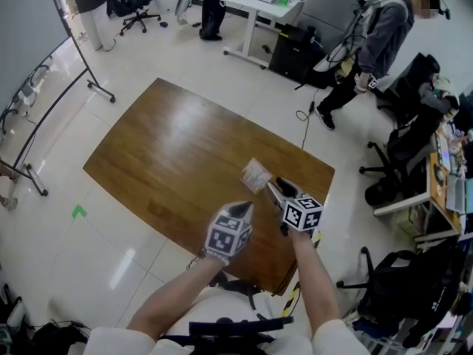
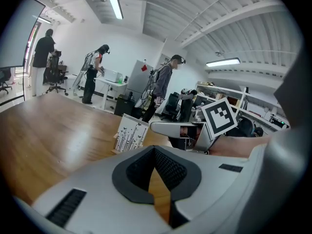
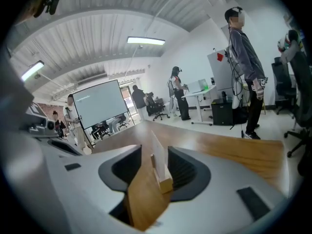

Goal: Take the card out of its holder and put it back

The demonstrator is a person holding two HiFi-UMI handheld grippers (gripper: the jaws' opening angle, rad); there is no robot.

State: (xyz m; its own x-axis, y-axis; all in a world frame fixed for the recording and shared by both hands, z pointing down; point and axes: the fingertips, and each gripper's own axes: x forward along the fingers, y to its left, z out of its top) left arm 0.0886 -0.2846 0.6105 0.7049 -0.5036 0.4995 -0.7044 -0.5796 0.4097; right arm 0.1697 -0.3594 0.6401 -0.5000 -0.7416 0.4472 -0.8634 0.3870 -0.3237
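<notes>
1. The card [image 2: 130,132] is white and rectangular. Its face is printed with thin black upright stems that carry small dots, like a row of slender plants.
2. It stands upright in the holder [image 3: 165,179], a small block of pale wood with a slot along its top. The card's lower edge sits in that slot.
3. Card and holder rest on the table [image 1: 166,150], a brown glossy wooden top, towards its near right part and a little in from the edge.
4. The right gripper [image 1: 276,191] is level with the card, with one jaw on either side of it. Seen edge-on from the right gripper view, the card is a thin white sheet between the black ribbed pads. The jaws are spread, there is a gap on each side, and neither pad presses on the card or the holder.
5. The left gripper [image 2: 154,150] hangs just beside the right one, near the card but apart from it. Its jaws are closed together at the tips with nothing between them.
</notes>
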